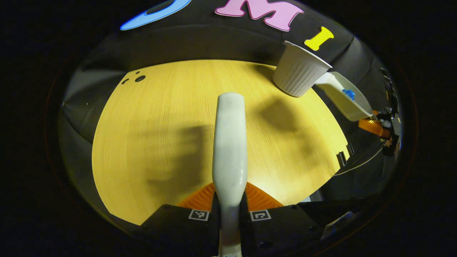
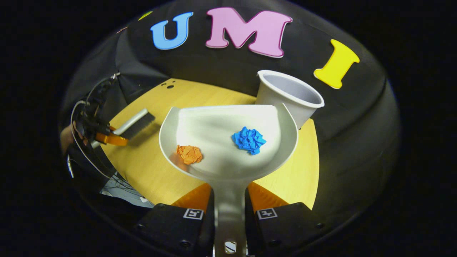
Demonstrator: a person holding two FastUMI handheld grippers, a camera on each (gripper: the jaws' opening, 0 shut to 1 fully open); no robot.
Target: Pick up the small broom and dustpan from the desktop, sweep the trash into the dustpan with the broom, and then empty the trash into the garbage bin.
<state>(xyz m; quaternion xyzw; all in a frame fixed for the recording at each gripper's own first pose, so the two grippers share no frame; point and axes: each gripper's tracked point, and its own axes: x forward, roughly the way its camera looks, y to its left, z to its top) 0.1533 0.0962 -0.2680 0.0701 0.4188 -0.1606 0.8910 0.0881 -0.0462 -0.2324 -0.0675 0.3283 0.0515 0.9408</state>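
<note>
My right gripper [image 2: 229,200] is shut on the handle of the white dustpan [image 2: 228,132], which hangs above the yellow table [image 2: 150,167]. In the pan lie a crumpled orange paper ball [image 2: 189,154] and a blue one [image 2: 249,140]. The pan's front lip is close to the white ribbed garbage bin [image 2: 285,94] at the table's far edge. My left gripper [image 1: 230,197] is shut on the small broom [image 1: 230,142], which points forward over the tabletop [image 1: 153,142]. The left gripper view has the bin [image 1: 299,73], the dustpan [image 1: 344,94] and the right gripper [image 1: 382,126] at the right.
The broom [image 2: 134,123] and the left gripper [image 2: 107,137] hover over the table's left side in the right gripper view. Small dark holes [image 1: 137,77] mark the table's far left corner. The black cloth wall stands right behind the bin.
</note>
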